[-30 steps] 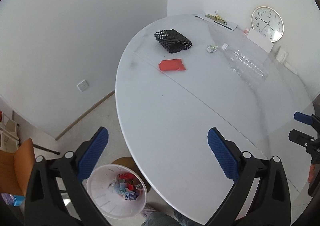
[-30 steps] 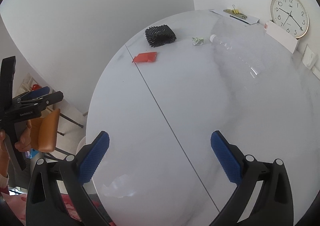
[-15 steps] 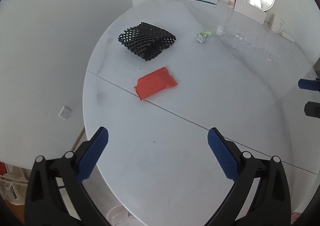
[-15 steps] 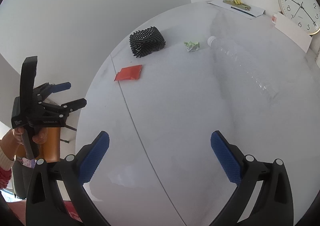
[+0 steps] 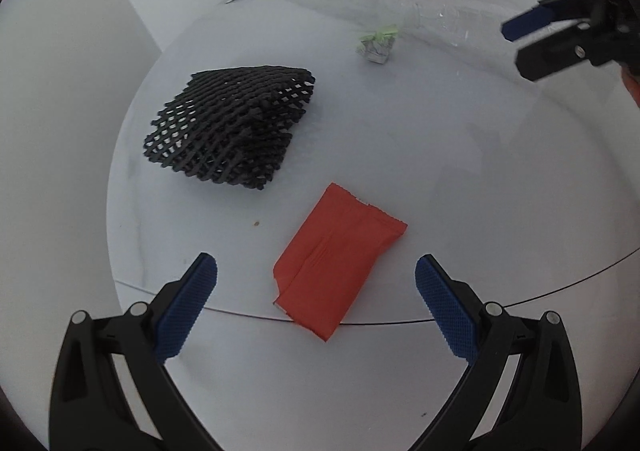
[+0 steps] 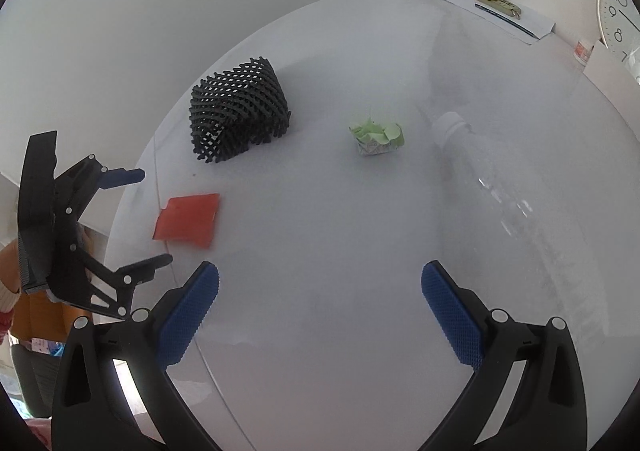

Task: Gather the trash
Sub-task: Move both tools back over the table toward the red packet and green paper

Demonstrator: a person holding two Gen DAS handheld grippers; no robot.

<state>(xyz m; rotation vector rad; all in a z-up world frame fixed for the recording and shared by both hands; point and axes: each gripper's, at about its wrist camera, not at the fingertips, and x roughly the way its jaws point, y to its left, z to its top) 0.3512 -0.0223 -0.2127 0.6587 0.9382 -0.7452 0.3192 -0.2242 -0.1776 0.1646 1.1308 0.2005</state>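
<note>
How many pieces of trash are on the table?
4: flat red wrapper nearest the left tool, black foam net behind it, crumpled green paper mid-table, clear plastic bottle at right.

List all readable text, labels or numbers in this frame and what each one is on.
"9", "8", "7": numerals on the wall clock at the right edge of the right wrist view.
Small red-labelled jar beside the clock: print too small to read.
Clipped papers: nothing legible.
Red wrapper, green crumpled wrapper, clear bottle: no readable text.
</note>
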